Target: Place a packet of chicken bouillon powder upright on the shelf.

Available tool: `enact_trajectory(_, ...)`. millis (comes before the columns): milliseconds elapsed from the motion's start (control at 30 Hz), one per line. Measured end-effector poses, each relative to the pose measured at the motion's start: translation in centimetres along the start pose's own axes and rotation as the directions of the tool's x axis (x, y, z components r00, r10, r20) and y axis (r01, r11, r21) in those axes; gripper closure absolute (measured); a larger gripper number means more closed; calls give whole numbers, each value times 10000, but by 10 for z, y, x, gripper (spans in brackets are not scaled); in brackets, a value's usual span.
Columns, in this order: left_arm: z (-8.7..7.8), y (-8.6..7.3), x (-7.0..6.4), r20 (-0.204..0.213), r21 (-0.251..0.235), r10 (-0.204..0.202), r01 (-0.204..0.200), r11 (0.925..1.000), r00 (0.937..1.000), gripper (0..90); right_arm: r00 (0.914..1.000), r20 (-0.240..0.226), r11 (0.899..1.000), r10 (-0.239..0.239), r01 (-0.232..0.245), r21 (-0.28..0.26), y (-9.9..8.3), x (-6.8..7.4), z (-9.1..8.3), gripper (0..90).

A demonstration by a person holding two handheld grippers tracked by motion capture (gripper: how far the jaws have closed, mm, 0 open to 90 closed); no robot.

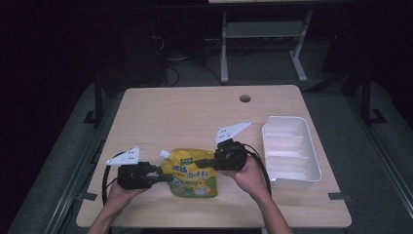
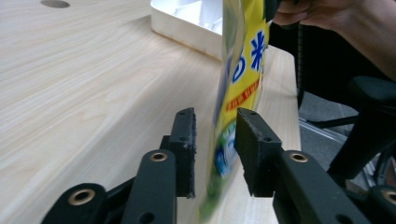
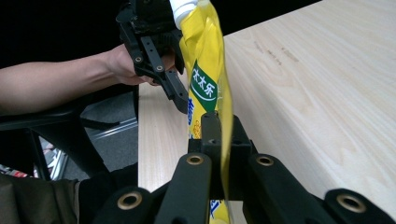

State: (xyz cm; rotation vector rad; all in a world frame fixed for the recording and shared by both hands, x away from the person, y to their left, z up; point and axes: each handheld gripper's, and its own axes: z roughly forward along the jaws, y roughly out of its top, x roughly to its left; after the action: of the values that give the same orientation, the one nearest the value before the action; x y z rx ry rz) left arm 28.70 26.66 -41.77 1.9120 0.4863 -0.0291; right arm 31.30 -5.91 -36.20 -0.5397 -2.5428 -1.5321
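A yellow spouted drink pouch (image 1: pixel 192 175) with a white cap spans between the two grippers near the table's front edge, printed face up. My right gripper (image 1: pixel 208 163) is shut on the pouch's right edge; in the right gripper view its jaws (image 3: pixel 219 123) pinch the yellow film (image 3: pixel 205 70). My left gripper (image 1: pixel 165 174) is at the pouch's left edge. In the left gripper view it (image 2: pixel 215 116) is open, its jaws straddling the pouch (image 2: pixel 243 60) with a gap on each side.
An empty white plastic tray (image 1: pixel 292 151) sits at the table's right side, also in the left gripper view (image 2: pixel 187 23). A round cable hole (image 1: pixel 245 98) is near the far edge. The wooden tabletop (image 1: pixel 195 112) is bare behind the pouch.
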Motion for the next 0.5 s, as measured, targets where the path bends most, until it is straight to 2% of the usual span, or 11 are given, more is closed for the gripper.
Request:
enact_trajectory(367, -5, -3, 1, -523, 318, 37, -20, 9995, 9986, 590, 9993, 360, 9998, 50, -42, -208, 7, 1, -22, 896)
enact_trajectory(500, -5, -3, 1, -747, 567, 213, -170, 9982, 9970, 561, 9986, 518, 9997, 65, -52, -240, 9, 1, -30, 896)
